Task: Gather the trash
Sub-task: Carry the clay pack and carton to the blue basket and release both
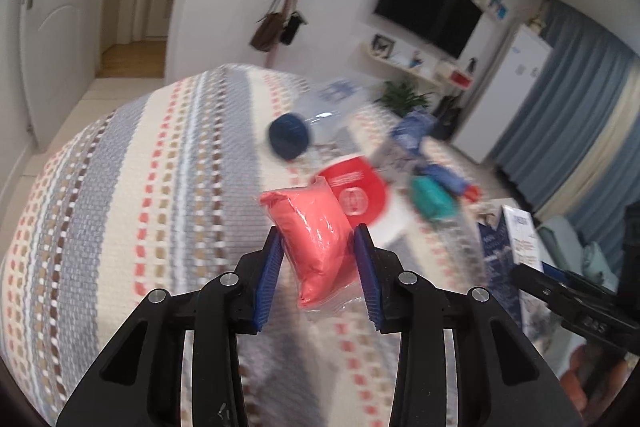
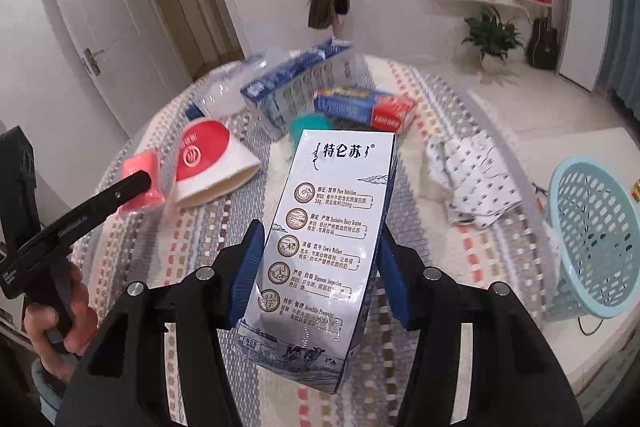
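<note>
While both tools are loaded, each carries one item clear of the striped tablecloth (image 2: 192,247). The left gripper (image 1: 316,259) is clamped on a pink plastic-wrapped packet (image 1: 316,247), pinched at mid-body so it hangs free. The right gripper (image 2: 320,267) is closed across the narrow sides of a milk carton (image 2: 324,247), held lengthwise (apparently for a firm hold). Remaining litter, including a red paper cup (image 2: 208,163), lies on the table; the blue basket (image 2: 596,239), the probable destination, stands beside it to the right.
</note>
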`<state>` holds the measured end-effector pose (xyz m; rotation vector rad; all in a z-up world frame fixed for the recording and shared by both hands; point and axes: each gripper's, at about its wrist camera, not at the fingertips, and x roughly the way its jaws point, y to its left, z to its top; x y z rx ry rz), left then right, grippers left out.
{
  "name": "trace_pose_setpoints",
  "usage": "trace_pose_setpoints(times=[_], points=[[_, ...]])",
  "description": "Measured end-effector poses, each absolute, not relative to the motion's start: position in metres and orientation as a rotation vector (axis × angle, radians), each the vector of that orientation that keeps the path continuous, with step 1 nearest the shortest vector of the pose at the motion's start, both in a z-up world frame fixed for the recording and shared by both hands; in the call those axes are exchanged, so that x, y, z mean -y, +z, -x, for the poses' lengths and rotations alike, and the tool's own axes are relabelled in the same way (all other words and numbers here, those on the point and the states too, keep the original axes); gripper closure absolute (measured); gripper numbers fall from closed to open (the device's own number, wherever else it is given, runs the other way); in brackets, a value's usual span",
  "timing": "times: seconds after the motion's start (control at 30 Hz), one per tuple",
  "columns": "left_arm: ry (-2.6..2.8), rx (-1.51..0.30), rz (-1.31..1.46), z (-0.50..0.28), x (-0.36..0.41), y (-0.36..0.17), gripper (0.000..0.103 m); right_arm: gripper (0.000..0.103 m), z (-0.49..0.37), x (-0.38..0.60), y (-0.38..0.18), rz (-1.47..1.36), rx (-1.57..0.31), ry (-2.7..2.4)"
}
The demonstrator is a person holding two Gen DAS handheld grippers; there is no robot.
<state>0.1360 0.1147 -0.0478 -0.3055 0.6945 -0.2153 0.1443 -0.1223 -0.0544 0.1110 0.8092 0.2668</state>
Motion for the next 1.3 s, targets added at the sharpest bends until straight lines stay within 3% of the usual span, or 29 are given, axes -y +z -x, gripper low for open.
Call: trace_pose_setpoints(times=[0.33,0.57,0.97,1.3], points=[[-0.359,-0.602,0.228,-0.122,-0.044,0.004,0.068,0.051,-0.131,0.175,-0.030,-0.157,-0.723,0.181],[-0.489,-0.630,0.148,-0.138,0.046,0.010,0.068,0.051,-0.129,0.243,-0.029,-0.212,-0.699,0.056],[-0.690,-0.725,0.072,-0.179,0.191,-0.013,0.068,0.051,-0.127,0.385,-0.050,-0.350,-0.689,-0.223],[-0.814,-0.861,0.013,-0.211,0.281,-0.056,0.068,0.051,-0.136,0.447,-0.102,-0.444,-0.768,-0.347]])
